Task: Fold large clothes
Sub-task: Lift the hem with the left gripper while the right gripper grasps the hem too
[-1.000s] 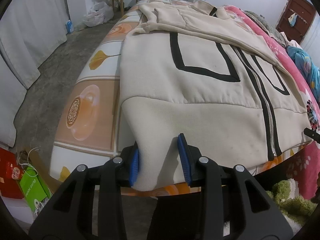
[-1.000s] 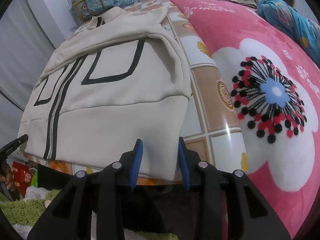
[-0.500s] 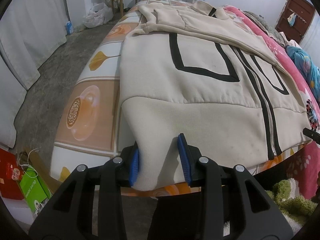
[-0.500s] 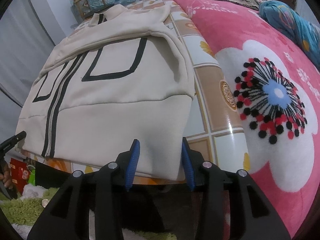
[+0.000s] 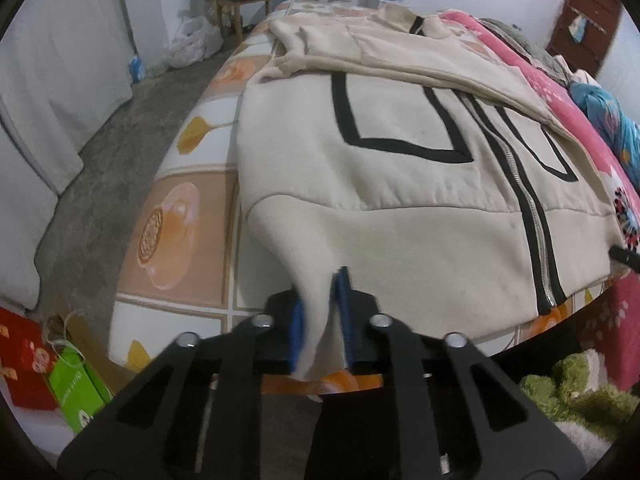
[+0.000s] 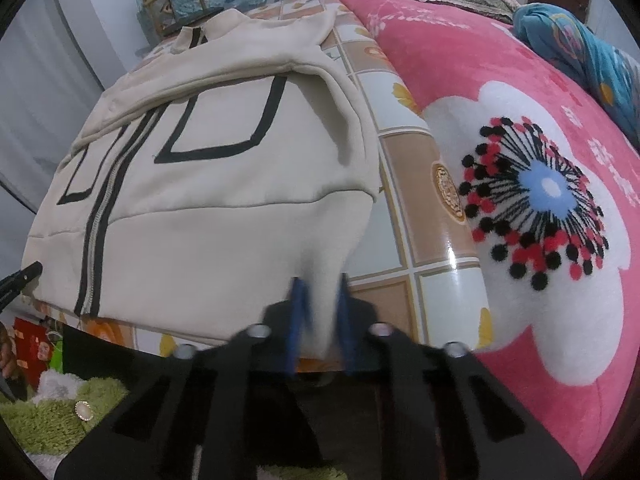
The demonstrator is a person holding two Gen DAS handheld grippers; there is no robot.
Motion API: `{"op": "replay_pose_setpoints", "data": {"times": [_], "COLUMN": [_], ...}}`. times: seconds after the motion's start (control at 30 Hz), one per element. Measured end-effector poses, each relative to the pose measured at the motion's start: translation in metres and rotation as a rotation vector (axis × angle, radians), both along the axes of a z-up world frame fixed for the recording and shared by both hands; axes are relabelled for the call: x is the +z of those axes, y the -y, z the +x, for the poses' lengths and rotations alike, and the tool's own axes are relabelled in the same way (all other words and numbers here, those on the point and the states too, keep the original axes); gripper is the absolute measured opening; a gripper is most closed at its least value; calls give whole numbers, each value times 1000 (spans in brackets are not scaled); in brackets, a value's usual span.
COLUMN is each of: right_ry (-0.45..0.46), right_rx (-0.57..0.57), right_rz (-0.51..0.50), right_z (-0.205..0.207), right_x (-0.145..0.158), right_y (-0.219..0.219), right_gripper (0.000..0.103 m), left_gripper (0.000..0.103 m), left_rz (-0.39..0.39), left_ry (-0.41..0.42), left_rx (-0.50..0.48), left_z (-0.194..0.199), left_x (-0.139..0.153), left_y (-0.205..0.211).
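A cream zip jacket [image 5: 400,152] with black outlined squares lies flat on the bed, sleeves folded across its chest, hem toward me. It also shows in the right wrist view [image 6: 208,184]. My left gripper [image 5: 320,316] is shut on the hem's left corner, which bunches up between the blue pads. My right gripper [image 6: 320,308] is shut on the hem's right corner, the cloth pinched and pulled into a peak. The right gripper's tip shows at the far right of the left view [image 5: 626,256].
The bed has a glossy tiled-pattern sheet [image 5: 180,224] and a pink flowered blanket [image 6: 540,184] to the right of the jacket. Green and red bags [image 5: 76,388] stand on the floor at left. A green plush rug [image 6: 52,416] lies below the bed edge.
Both grippers have closed from open onto the hem corners, and the cloth has gathered into peaks between the pads.
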State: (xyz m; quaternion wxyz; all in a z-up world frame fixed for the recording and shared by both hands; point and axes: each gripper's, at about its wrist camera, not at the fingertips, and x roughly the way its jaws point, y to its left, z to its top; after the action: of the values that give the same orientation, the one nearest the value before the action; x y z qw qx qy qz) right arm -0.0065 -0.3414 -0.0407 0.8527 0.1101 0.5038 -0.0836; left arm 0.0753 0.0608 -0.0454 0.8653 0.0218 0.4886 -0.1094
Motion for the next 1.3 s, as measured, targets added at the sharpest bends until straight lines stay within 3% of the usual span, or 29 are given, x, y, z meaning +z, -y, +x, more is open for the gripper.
{"op": "replay_pose_setpoints", "data": {"times": [0.23,0.57,0.73,1.07,1.3], "right_ry": [61,109,168,226,288], "right_rx": [21,30,17,-24,-33], "right_rz": [-21,71,170,299,312], "right_z": [-12,-41,-31,-13,20], "right_x": [21,52,60,67,76], "right_y": [-6,-1,8,23,29], "right_gripper": [8,7,7,7,7], "left_gripper": [8,8,8,8,8], "left_rz": [-42,-231,-380,-549,-678], "left_ry": [64,-13,-20,-62,-117], "left_rx": [-67,-81,-34,45,118], "left_z": [-15,-35,-17,15,53], "left_x": [33,56,61,55,41], "left_y": [-3,-31,-43,-52,-61]}}
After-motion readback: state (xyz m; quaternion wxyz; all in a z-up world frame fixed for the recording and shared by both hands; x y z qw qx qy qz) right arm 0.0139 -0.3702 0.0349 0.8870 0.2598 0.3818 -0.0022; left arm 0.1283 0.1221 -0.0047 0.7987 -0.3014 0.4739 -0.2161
